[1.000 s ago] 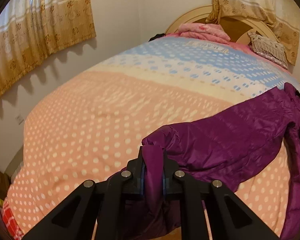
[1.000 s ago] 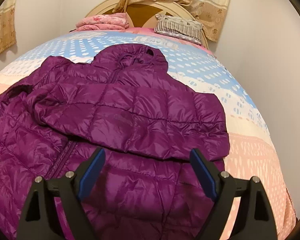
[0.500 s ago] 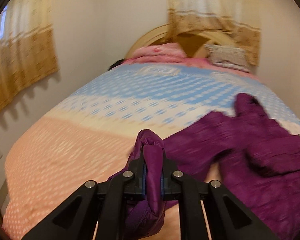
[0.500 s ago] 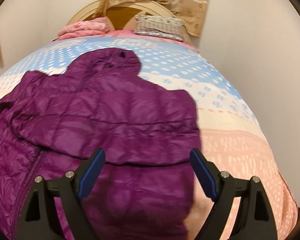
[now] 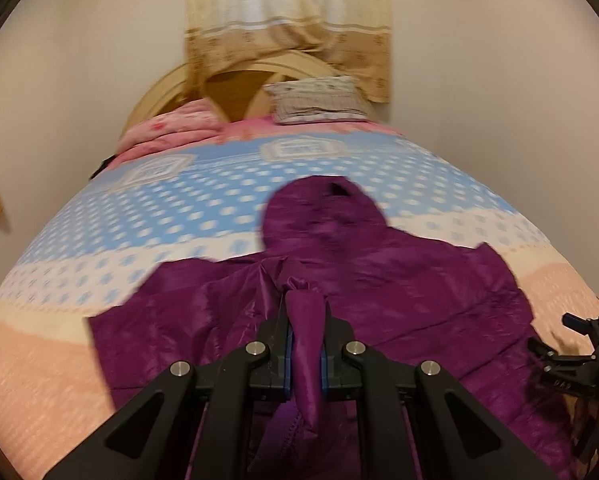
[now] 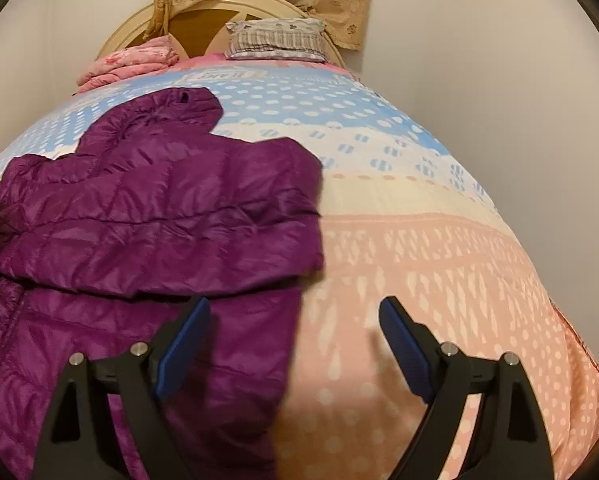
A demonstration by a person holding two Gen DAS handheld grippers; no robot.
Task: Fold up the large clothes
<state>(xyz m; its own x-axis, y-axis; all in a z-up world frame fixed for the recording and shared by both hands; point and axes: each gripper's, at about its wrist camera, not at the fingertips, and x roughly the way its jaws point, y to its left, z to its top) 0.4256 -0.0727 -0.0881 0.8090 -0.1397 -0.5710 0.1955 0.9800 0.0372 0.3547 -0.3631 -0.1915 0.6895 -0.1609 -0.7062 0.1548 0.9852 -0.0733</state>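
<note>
A purple quilted hooded jacket lies spread on the bed, hood toward the headboard. It also shows in the right wrist view, with one sleeve folded across its front. My left gripper is shut on a bunched piece of the jacket's sleeve and holds it over the jacket's body. My right gripper is open and empty, low over the jacket's right edge, one finger above purple fabric, the other above the bedspread. The right gripper also shows at the right edge of the left wrist view.
The bed has a dotted peach, cream and blue cover. A striped pillow and a folded pink blanket lie at the wooden headboard. Walls stand close on both sides, and curtains hang behind the headboard.
My left gripper has carried the sleeve rightward, from the bed's left side over the jacket's body. My right gripper has shifted right, toward the jacket's right edge, still open.
</note>
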